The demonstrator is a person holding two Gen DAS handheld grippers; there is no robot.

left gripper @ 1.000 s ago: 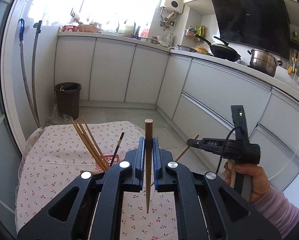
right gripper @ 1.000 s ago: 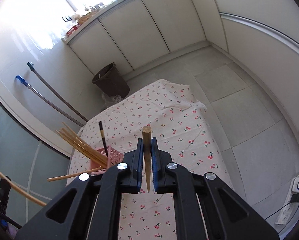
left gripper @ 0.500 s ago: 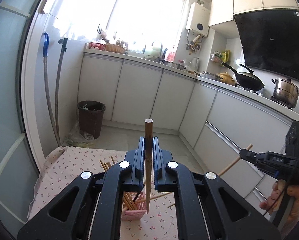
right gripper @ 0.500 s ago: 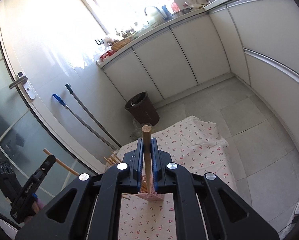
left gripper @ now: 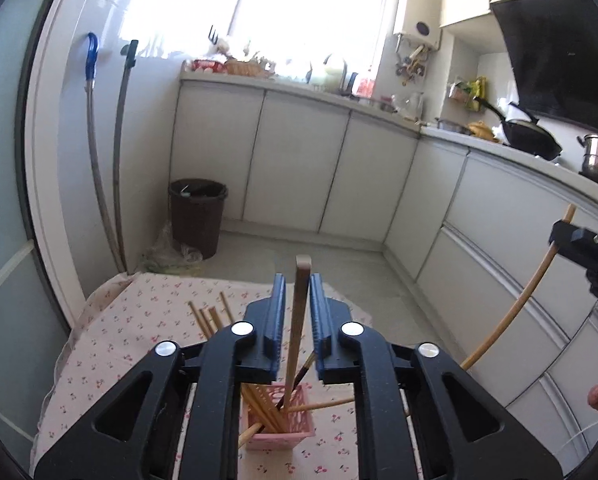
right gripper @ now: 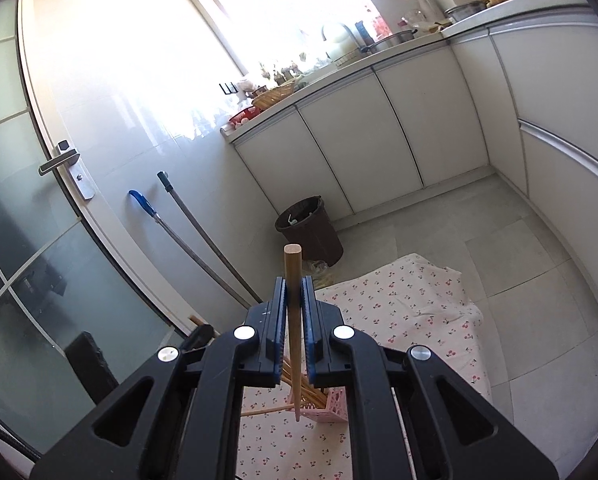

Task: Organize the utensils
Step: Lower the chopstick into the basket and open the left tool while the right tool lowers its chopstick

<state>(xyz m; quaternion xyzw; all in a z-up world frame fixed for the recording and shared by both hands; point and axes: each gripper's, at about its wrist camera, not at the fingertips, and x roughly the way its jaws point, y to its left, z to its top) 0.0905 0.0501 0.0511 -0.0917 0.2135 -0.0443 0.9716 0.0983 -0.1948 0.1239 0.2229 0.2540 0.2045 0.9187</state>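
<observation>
Between the parted jaws of the left claw (left gripper: 297, 322): one chopstick (left gripper: 299, 312), upright, released over the pink holder (left gripper: 295, 432).
Left jaws have just been opening, pads clear; chopstick's tip is down among the sticks in the holder directly below, on the cherry-print cloth (left gripper: 139, 320). Right claw (right gripper: 294, 330) clamps a second chopstick (right gripper: 293, 300), long axis vertical, holder below and ahead. No readable writing.

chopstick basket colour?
Pink basket, clearest in the left wrist view.
</observation>
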